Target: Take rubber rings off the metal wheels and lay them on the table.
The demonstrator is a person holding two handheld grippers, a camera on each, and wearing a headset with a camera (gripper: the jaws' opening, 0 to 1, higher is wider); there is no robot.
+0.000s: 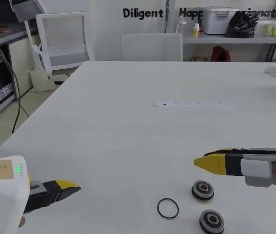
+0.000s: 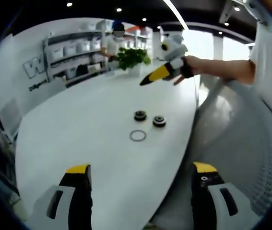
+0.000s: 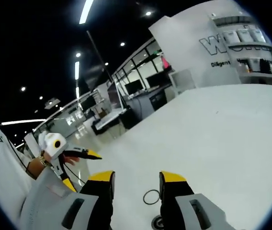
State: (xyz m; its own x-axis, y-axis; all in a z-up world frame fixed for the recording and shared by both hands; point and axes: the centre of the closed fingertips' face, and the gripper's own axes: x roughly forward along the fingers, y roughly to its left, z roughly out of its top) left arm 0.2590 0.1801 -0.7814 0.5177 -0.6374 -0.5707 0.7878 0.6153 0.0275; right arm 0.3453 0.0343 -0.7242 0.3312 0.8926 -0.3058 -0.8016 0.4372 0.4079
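Head view: a wheel (image 1: 202, 189) is best pinned by the wide, empty left gripper (image 1: 73, 187), its ring (image 1: 193, 190) peeled by the narrowly parted right gripper (image 1: 199, 162).

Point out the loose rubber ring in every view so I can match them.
Head view: rubber ring lies bottom centre, left of the two metal wheels.
Left gripper view: ring at centre, just below the wheels.
Right gripper view: ring low between the jaws, a wheel beneath.
Shared landmark: the metal wheels.
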